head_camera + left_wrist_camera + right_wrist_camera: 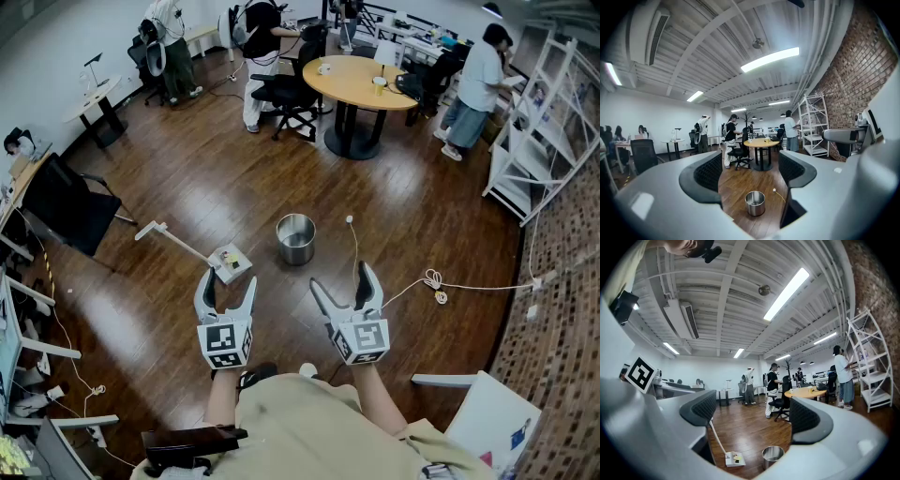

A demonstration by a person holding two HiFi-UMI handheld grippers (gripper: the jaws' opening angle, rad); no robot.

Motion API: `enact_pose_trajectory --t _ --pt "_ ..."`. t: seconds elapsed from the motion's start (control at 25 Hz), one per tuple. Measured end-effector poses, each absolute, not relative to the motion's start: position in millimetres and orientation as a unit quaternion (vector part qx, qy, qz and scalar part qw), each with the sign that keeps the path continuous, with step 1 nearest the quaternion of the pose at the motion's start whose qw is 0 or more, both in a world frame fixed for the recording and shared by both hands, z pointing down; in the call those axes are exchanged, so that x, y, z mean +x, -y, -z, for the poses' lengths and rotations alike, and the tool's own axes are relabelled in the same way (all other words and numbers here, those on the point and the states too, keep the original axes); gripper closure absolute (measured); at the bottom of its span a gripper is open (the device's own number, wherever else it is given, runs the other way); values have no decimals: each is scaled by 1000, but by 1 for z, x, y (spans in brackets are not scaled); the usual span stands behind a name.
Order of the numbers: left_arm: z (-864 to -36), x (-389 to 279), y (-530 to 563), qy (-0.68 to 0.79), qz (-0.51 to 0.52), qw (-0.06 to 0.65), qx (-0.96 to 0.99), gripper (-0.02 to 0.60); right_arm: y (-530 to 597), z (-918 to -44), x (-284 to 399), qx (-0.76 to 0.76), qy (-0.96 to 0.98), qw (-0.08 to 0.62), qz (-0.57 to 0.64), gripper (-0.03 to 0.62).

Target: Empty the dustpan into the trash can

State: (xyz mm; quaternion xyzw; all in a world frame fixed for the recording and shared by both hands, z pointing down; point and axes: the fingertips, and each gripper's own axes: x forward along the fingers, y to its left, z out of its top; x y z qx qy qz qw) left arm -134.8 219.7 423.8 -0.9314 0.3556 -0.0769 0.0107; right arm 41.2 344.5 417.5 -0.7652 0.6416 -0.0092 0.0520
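Finds, on the wooden floor [187,178], the dustpan [229,262] just ahead of the left gripper [228,281], long handle running away leftward, trash can [295,239] upright near its right. Favours the left. Holds nothing: left and right gripper [340,277] both spread wide.

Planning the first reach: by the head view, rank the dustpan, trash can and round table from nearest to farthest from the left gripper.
1. Dustpan, just ahead of the left gripper.
2. Trash can, farther ahead and to the right.
3. Round table, far off at the back, right of centre.
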Motion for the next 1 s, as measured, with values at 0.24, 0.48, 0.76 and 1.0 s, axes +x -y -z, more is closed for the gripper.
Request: enact_pose_trajectory --t 0.24,0.48,0.76,1.0 --pt "-428 -143 -201 -374 82 8 -924 230 -313 -426 35 -746 -664 57 19 121" --pt "-440 -161 -160 -402 83 -3 -912 233 -259 -432 21 -724 -688 49 20 129" --pt "-438 -166 -85 -407 69 -5 -911 233 -185 -430 17 -722 -691 37 17 129" --pt "-435 -168 -19 -403 51 -11 -914 233 -115 -420 11 -722 -692 23 0 129"
